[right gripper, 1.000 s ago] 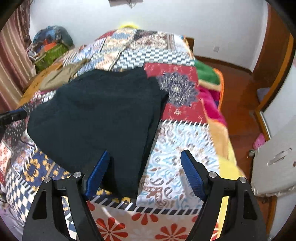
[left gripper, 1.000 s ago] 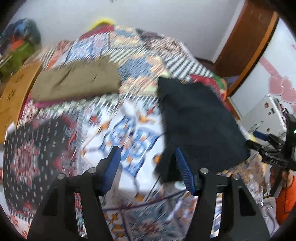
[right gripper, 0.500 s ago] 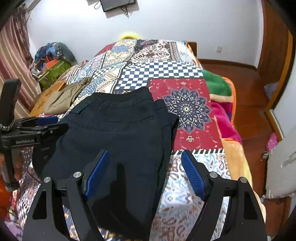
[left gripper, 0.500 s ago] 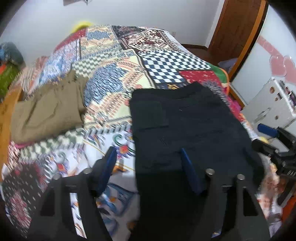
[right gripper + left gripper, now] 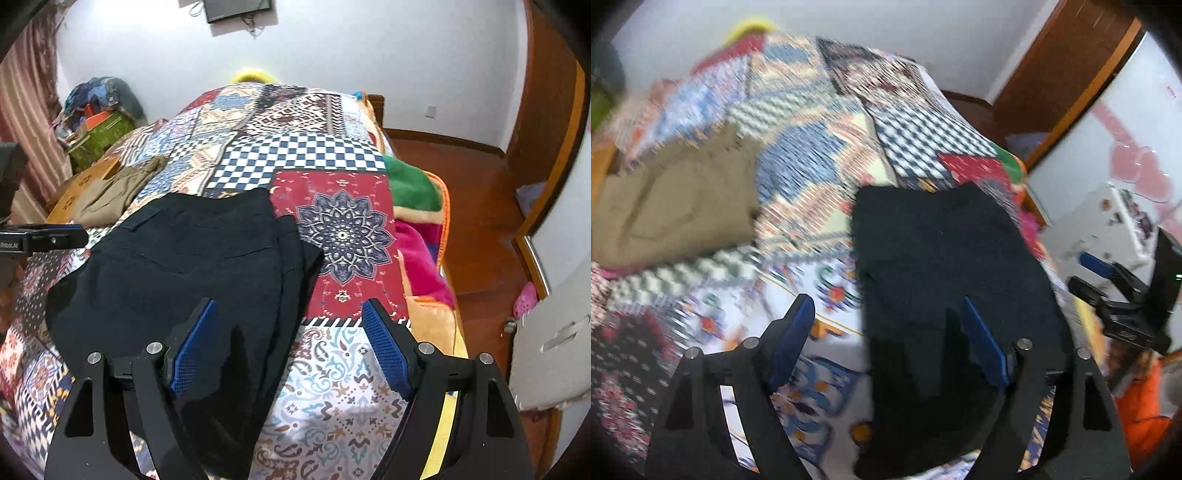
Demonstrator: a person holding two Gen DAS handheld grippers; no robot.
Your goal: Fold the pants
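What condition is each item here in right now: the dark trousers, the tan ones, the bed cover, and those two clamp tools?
Black pants: folded, lying flat on the bed, not gripped.
Khaki pants: folded, lying at the bed's far left edge.
Patchwork quilt: spread over the bed.
Left gripper: jaws opening, nothing clamped, above the black pants' edge.
Right gripper: open, empty, above the black pants' right edge.

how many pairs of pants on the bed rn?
2. Black pants lie folded on the near part of the patchwork quilt, in front of both cameras. Khaki pants lie at the quilt's left edge, farther back. More could be hidden outside the frames.
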